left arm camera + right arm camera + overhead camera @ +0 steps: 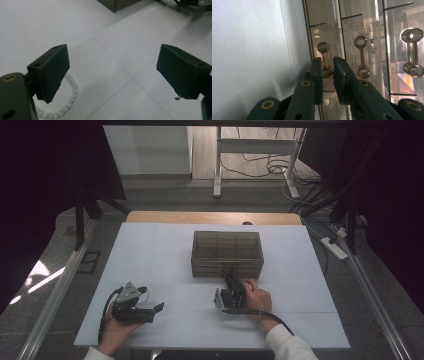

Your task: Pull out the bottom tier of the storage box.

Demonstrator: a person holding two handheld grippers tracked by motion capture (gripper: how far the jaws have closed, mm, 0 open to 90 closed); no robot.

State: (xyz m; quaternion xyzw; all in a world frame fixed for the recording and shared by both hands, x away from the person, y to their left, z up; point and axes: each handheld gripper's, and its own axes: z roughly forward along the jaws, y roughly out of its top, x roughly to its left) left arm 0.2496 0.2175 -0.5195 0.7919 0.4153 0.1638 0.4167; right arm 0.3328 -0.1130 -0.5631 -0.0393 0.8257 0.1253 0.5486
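Your right gripper [328,72] is clamped on the lowest of the 3 handles [325,58] on the box [227,252] front, placed to pull that drawer. Your left gripper [112,72] rests spread wide, over a bead bracelet [67,100] on the table [150,250].

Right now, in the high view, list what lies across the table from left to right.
left gripper → right gripper, jaws at the box front → person's right hand. The clear drawer box stands farther back, overlapping the right gripper sideways.
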